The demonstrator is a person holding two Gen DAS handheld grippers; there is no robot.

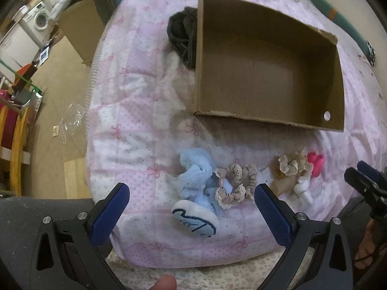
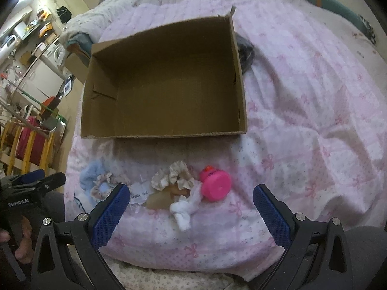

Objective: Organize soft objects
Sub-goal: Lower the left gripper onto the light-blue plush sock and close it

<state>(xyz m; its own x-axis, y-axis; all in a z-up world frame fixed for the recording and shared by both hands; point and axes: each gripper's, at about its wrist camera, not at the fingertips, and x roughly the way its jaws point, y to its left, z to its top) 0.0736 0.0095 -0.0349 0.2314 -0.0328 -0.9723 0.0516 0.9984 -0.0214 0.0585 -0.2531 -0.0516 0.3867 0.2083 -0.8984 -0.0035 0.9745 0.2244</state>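
Observation:
An open, empty cardboard box (image 1: 266,77) (image 2: 164,82) lies on the pink quilt. In front of it lie a light-blue plush slipper (image 1: 196,193) (image 2: 90,174), a grey-beige scrunchie (image 1: 233,183) (image 2: 102,186), a cream scrunchie (image 1: 291,165) (image 2: 173,175), a tan plush toy with a white knotted part (image 1: 302,188) (image 2: 186,207) and a pink rubber duck (image 1: 316,164) (image 2: 215,184). My left gripper (image 1: 191,198) is open above the slipper and grey scrunchie. My right gripper (image 2: 189,198) is open above the tan toy and cream scrunchie. Both are empty.
A dark garment (image 1: 181,36) (image 2: 245,50) lies behind the box. The bed edge (image 1: 93,111) drops to the floor on the left, with another cardboard box (image 1: 82,26), a plastic bag (image 1: 72,120) and a washing machine (image 1: 40,20). A white paper label (image 2: 140,192) lies by the toy.

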